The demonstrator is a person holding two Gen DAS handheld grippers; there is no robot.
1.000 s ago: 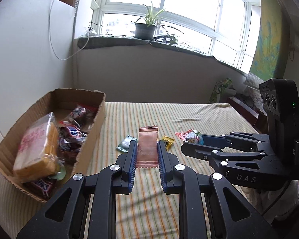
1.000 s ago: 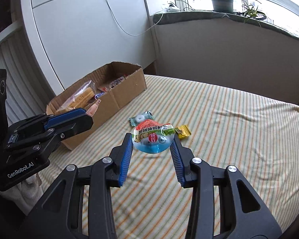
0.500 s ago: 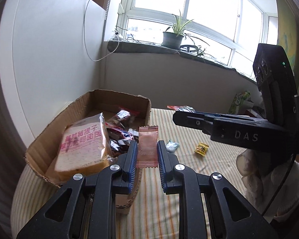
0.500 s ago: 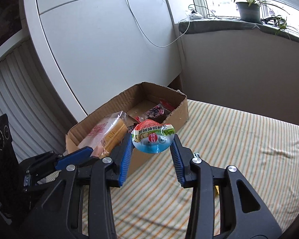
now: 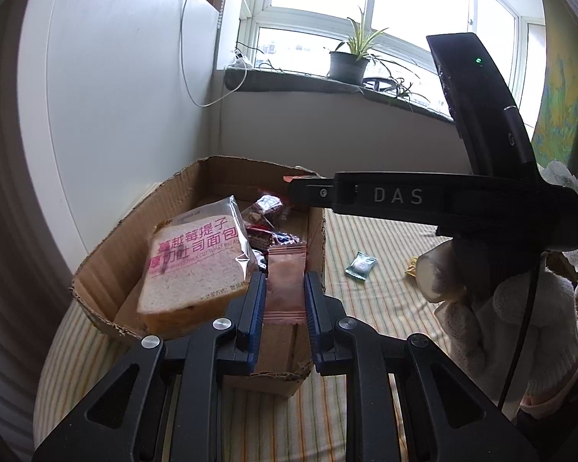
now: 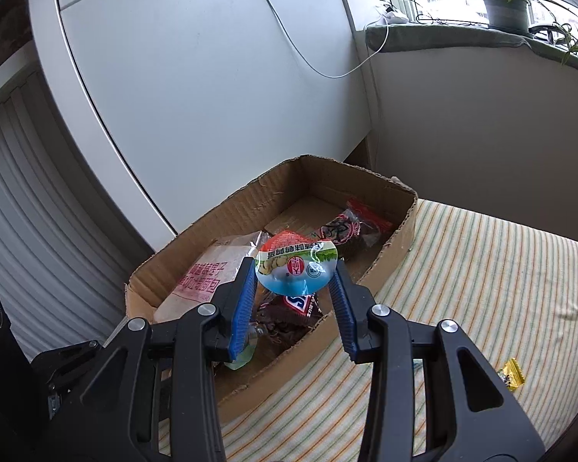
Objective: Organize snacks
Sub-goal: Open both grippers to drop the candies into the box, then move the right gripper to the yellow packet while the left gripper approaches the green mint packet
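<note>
Over a cardboard box [image 6: 393, 238] of snacks on a striped bed [image 6: 501, 269], the left claw [image 5: 285, 292] grips a pink sachet [image 5: 286, 285] while the right claw [image 6: 294, 288] clasps a round jelly cup [image 6: 294, 269], with two small sweets [image 5: 360, 266] loose on the bed.

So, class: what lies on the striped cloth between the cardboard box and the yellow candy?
In the left wrist view, a teal wrapped sweet lies between cardboard box and yellow candy.

Lower part of bread bag [image 5: 196, 265] hidden behind left gripper [image 5: 285, 288], yellow wrapper [image 5: 411, 265] mostly behind gloved hand [image 5: 512, 315], green packet [image 5: 360, 265] print unreadable
</note>
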